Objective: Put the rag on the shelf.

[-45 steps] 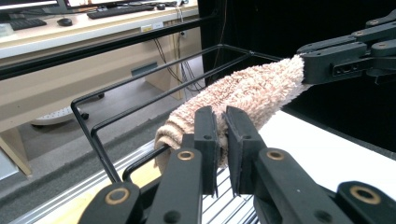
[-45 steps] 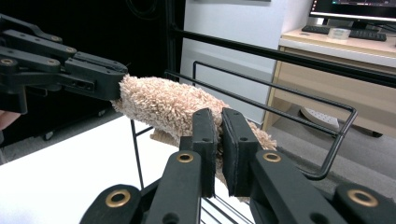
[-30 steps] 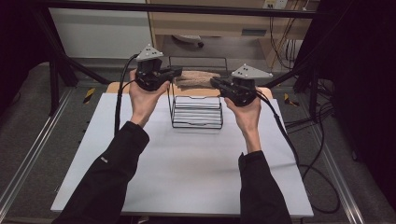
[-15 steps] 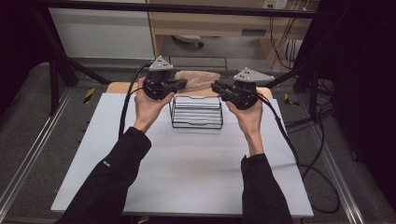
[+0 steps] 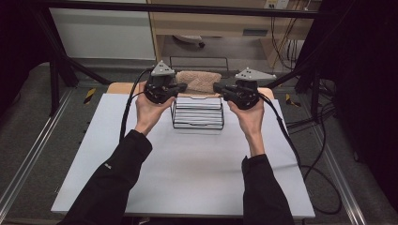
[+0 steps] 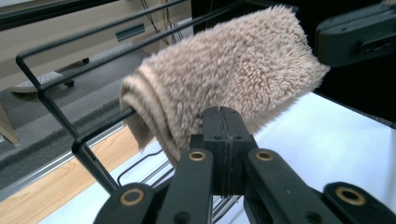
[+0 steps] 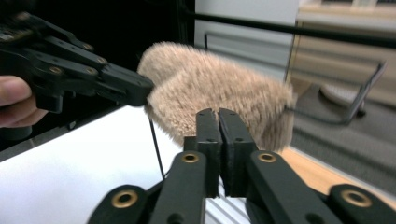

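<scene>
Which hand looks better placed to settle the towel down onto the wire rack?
Probably left: the left gripper has its shut fingers against the towel draped over the rack. The right gripper sits similarly close, so the margin is slim.

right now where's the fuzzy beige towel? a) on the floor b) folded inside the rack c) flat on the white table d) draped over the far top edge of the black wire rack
d: the towel hangs over the top wire at the far edge of the wire rack, between the left gripper and right gripper.
</scene>
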